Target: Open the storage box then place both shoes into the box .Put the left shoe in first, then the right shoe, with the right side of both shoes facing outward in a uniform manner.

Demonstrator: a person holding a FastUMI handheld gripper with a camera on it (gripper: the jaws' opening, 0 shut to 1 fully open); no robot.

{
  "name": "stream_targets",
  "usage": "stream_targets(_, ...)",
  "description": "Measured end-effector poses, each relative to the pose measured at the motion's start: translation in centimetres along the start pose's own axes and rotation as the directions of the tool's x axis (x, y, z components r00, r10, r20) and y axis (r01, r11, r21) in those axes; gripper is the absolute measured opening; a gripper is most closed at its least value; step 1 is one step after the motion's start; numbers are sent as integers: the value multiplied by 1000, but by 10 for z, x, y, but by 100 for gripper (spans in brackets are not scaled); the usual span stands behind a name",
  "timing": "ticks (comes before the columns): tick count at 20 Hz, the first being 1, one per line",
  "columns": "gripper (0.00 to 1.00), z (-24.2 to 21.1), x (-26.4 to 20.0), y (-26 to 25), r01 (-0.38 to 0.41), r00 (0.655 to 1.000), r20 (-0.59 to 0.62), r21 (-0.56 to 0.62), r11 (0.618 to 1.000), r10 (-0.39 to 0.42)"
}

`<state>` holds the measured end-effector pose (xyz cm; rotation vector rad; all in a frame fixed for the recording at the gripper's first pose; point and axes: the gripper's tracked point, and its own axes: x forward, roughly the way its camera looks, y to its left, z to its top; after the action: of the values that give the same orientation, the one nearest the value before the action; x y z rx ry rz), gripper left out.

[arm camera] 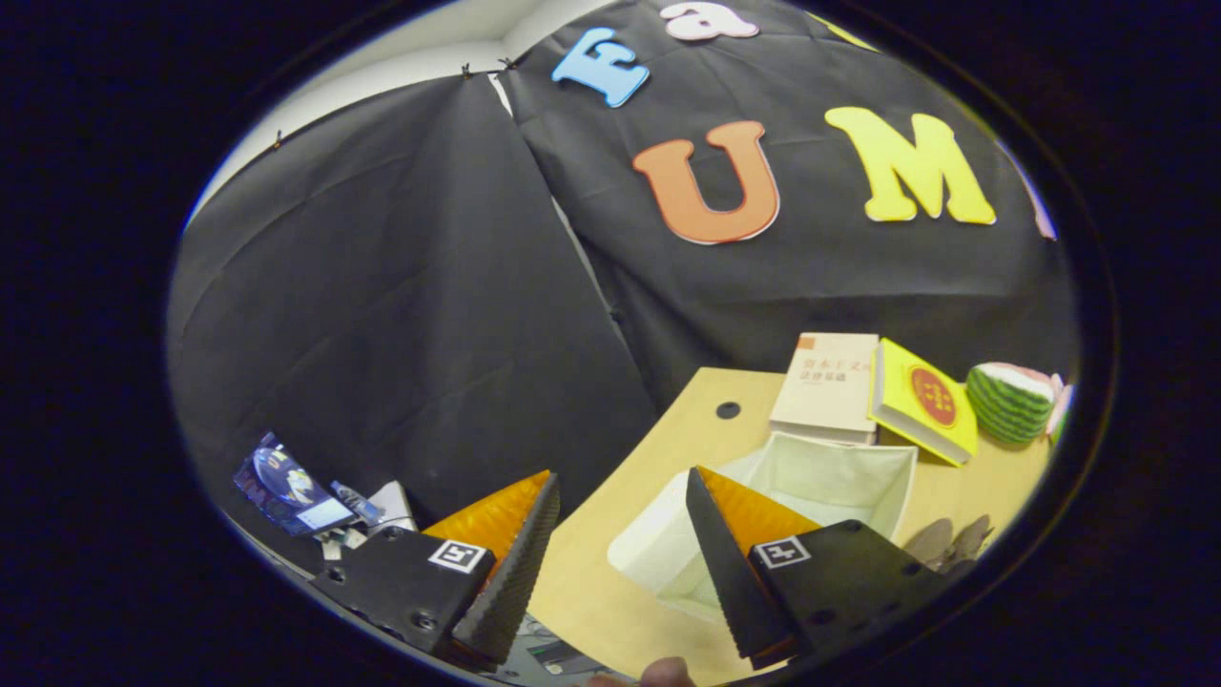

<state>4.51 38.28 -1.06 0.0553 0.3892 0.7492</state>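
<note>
ok so rn my gripper (620, 534) has its fingers spread wide apart w/ nothing between them, just bare table (582, 582) in the gap. There's a fingertip (666, 673) poking in right below the fingers, someone's hand I guess.

Just ahead of the right finger is the storage box (839, 477), white fabric thing, looks already open at the top and afaict nothing in it. The right finger is partly covering its near wall, so can't tell how close I actually am to it.

Shoes: can't say for sure where they are. There's a greyish shape (949, 544) past the right finger beside the box, might be one, too cut off to call.

Beyond the box: two books (825, 386) touching its far edge-ish, then a watermelon toy (1006, 401) further right. Off the table to the left there's some clutter (296, 487) lower down.

What worries me:
- box walls look soft, so bumping w/ that right finger prob shoves or collapses it
- if I grab the wrong shoe first the order's blown, and I can't ID left vs right from here
- swinging right could clip the books
</note>
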Motion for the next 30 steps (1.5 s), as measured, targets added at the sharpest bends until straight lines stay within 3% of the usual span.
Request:
stream_targets(3, 90, 5, -38, -44, 108, 992, 66, -21, 994, -106)
stream_targets(10, 94, -5, -131, -147, 304, 944, 111, 64, 951, -309)
stream_targets(17, 94, -79, -186, -231, 441, 895, -7, 156, 884, -446)
stream_targets(22, 94, -155, -177, -269, 484, 874, -161, 210, 849, -458)
stream_targets(26, 94, -198, -148, -282, 462, 877, -287, 287, 839, -385)
stream_targets(30, 94, -226, -115, -304, 476, 859, -387, 364, 801, -335)
